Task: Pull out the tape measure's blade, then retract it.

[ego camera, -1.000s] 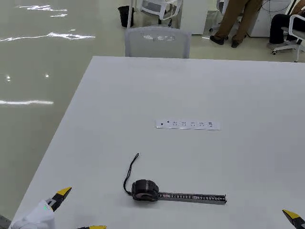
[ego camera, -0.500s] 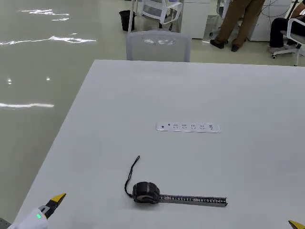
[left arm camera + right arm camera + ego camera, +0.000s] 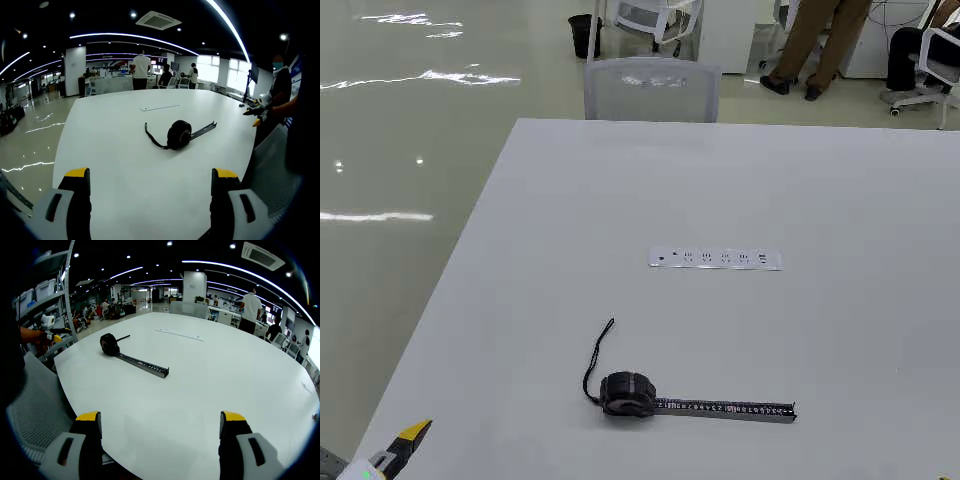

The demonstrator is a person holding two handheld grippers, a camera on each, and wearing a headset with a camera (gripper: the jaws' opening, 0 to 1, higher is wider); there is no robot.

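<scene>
**Desk:** Head view first, pls. Where's the tape measure?

**Photog:** Tape measure lies lower centre of frame on a white table, black case w/ blade drawn out flat to the right. Its strap curls up-left from the case. A power strip sits mid-frame, well apart above it. Grey chair stands at the table's far edge, top centre. One yellow tip of the left gripper pokes in at the bottom left corner, well apart from the case. Can't tell its spread from here.

**Desk:** Left gripper view?

**Photog:** Left gripper has its jaws at lower left & lower right, spread wide, w/ bare table between. Tape measure sits centre frame, blade angling to the upper right, strap trailing left. Power strip lies beyond it, twd. upper centre. Right gripper shows at the right edge. People stand in the bkgd, top centre.

**Desk:** And the right gripper view?

**Photog:** Right gripper is likewise spread wide at the bottom of frame, pinching nothing. Tape measure sits upper left of centre, blade running down-right to mid-frame, flat on the table. Left gripper appears at the left edge.
</scene>
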